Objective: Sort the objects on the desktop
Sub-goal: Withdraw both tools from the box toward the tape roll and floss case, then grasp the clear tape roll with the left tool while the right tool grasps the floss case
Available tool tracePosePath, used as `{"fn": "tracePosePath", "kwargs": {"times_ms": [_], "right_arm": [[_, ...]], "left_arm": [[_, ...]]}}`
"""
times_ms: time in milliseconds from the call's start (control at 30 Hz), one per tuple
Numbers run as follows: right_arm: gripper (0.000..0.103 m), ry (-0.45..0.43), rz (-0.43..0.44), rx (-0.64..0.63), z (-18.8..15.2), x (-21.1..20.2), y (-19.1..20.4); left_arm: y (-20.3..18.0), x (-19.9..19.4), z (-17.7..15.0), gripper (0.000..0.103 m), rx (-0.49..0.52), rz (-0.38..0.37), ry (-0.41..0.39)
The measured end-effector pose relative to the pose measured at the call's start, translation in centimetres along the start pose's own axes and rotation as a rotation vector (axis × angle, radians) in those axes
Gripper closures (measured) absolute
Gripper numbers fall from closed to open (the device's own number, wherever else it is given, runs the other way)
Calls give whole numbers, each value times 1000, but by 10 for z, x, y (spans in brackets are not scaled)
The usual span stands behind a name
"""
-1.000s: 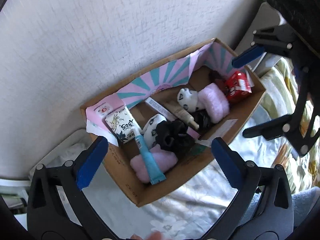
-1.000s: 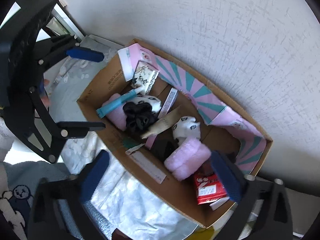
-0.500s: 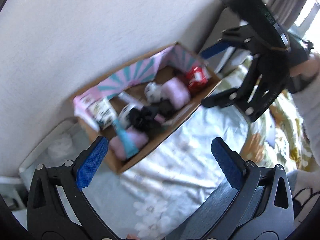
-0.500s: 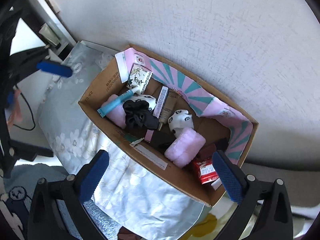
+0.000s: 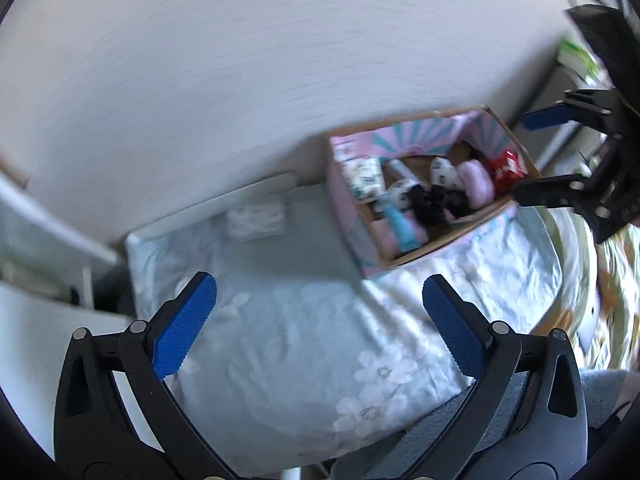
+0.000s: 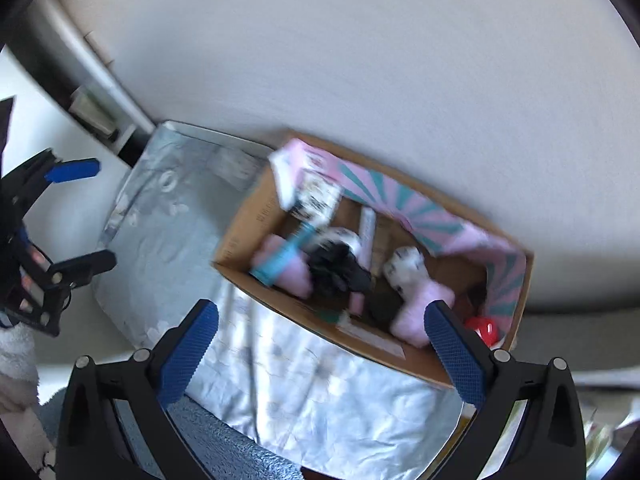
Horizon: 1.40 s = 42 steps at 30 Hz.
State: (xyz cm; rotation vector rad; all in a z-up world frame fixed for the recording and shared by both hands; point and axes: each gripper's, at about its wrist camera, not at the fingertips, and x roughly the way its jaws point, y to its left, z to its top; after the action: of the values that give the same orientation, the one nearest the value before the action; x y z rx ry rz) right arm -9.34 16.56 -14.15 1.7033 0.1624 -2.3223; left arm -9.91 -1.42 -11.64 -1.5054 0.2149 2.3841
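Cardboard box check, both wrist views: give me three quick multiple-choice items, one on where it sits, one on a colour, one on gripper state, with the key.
1. Where does the cardboard box sit?
A. on the floral bedding, against the wall
B. on a shelf
C. on a chair

2. What colour is the tube lying over the pink item at the box's end?
A. yellow
B. light blue
C. green

3. How do the left gripper and right gripper stand?
A. both shut on items
B. one open, one shut
C. both open, holding nothing

Key: 1 A, bedding under it and wall behind; 2 B, blue in both views; 3 C, wide gaps with nothing between the fingers.
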Motion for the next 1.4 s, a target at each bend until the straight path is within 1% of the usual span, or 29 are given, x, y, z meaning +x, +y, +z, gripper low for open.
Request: {"fn": "tracePosePath", "kwargs": {"times_ms": [33, 100, 133, 167, 233, 300, 333, 400, 433, 467, 500, 567, 700, 800, 867, 933, 967, 1067, 1100, 1167, 1233, 1267, 1300, 1333, 1400], "right_arm": [[0, -31, -13, -30, 6, -5, 12], [0, -88, -68, -73, 19, -12, 35], [0, -91, -75, -78, 24, -12, 41], [0, -90, -65, -77, 29, -10, 47], [0, -81, 4, -71, 40, -3, 57], [0, -64, 31, -62, 48, 7, 66], [0, -59, 11, -66, 52, 13, 72], [0, -69, -60, -59, 57, 19, 79], [0, -86, -70, -34, 60, 21, 81], [0, -97, -47, 1, 62, 24, 82], [0, -97, -26, 26, 63, 29, 83], [0, -65, 9, 63, 69, 46, 89], [0, -39, 24, 87, 82, 76, 109], [0, -41, 27, 103, 92, 94, 121], [0, -34, 38, 162, 99, 109, 124], [0, -37, 42, 251, 107, 128, 127], [0, -37, 29, 284, 110, 137, 128], [1, -19, -71, 375, 120, 167, 131], [1, -8, -96, 395, 122, 177, 133], [0, 10, -121, 431, 123, 191, 133], [1, 8, -203, 425, 128, 199, 139], [0, 2, -195, 425, 130, 203, 141], [0, 11, -227, 431, 134, 207, 143], [0, 9, -232, 437, 135, 209, 144], [0, 1, -224, 455, 138, 212, 145]], "left_arm": [[9, -3, -3, 0, -24, 13, -5], [27, -12, -11, 0, -68, 40, -21], [33, -16, -13, 0, -83, 52, -31], [42, -20, -16, 0, -101, 68, -42], [54, -25, -21, 0, -128, 84, -55], [71, -25, -26, 0, -170, 94, -54], [78, -24, -29, 0, -190, 101, -51], [94, -23, -36, 0, -231, 120, -62], [100, -20, -39, 0, -246, 121, -66], [104, -18, -42, 0, -258, 116, -68], [107, -13, -44, 0, -268, 109, -67], [110, -2, -47, 0, -270, 102, -61], [109, 25, -51, 0, -257, 144, -61], [118, 51, -56, 0, -310, 149, -59], [125, 71, -61, 0, -344, 176, -60], [130, 88, -66, 1, -362, 188, -64], [131, 98, -69, 1, -369, 189, -69], [135, 117, -72, 1, -379, 199, -84], [137, 124, -72, 1, -378, 203, -78], [140, 135, -70, 1, -368, 226, -69], [142, 141, -69, 1, -364, 236, -76], [144, 143, -69, 1, -363, 239, -83], [145, 145, -69, 1, -355, 236, -88], [146, 147, -70, 1, -353, 238, -95], [145, 150, -71, 1, -344, 243, -105]]}}
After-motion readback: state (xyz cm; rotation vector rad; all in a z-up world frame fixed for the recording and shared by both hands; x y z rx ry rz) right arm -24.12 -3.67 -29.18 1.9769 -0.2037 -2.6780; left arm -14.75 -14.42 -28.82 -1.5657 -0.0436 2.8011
